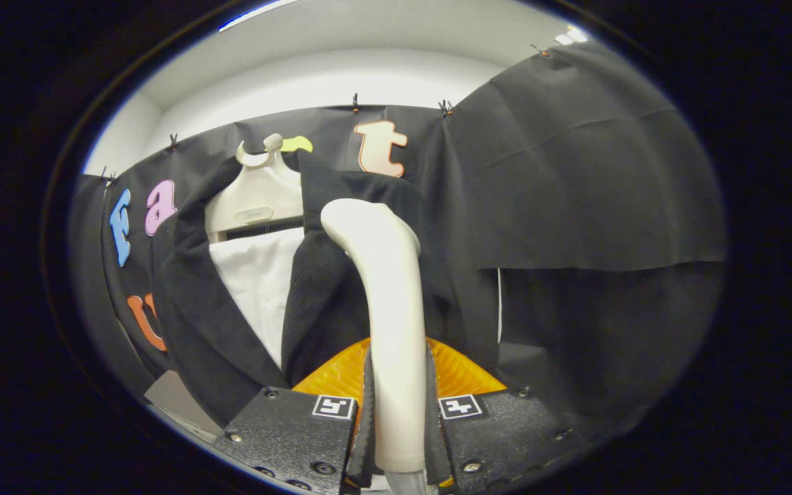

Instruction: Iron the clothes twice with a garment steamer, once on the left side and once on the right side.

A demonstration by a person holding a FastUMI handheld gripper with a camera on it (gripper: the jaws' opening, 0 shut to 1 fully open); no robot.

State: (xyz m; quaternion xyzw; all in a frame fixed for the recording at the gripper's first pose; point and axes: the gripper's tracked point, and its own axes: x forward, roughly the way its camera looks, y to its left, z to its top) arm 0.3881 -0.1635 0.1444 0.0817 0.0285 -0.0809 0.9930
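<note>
The gripper [399, 430] clamps both fingers on the garment steamer's white handle [389, 309], which rises toward 12 o'clock. Its head meets the black jacket's [196, 323] right front panel; at 11 o'clock, a white hanger [258, 196].

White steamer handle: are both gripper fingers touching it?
Touching. In the gripper view both fingers press against the sides of the white steamer handle, no gap either side.

The fisheye camera rides on the tongs [396, 440], looking forward and slightly upward, close to the hanging jacket [341, 289], hanger [258, 196] at eleven o'clock.
</note>
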